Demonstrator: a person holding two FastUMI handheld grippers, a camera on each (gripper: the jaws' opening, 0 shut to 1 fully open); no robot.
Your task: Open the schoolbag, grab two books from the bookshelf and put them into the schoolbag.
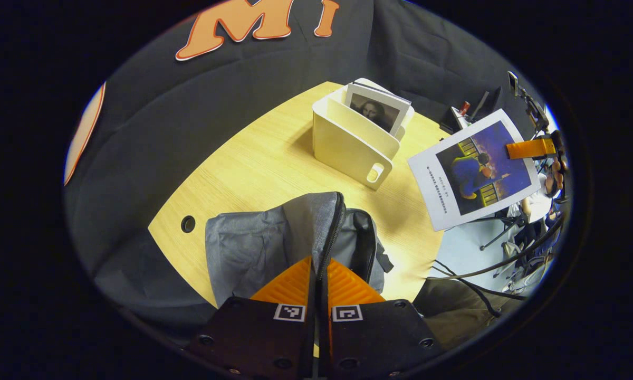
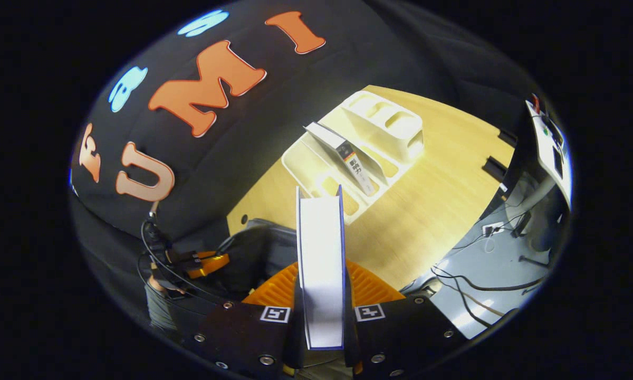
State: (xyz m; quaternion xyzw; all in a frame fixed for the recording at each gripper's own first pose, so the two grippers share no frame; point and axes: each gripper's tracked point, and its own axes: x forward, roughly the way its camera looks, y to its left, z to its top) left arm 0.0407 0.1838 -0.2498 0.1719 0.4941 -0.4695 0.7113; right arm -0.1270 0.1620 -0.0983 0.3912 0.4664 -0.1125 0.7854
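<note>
Left gripper pinches the schoolbag rim; right gripper carries a book over the table

Left gripper view: left gripper has its fingers nearly together on the zipper edge of the grey schoolbag, which lies on the wooden table; the white bookshelf stands behind it with a portrait-cover book upright inside; the held book shows its blue cover face-on at right. Right gripper view: right gripper is clamped on that book, seen page-edge on, long axis running straight ahead along the fingers toward the bookshelf; the remaining book leans there spine up; the other gripper sits low left
</note>
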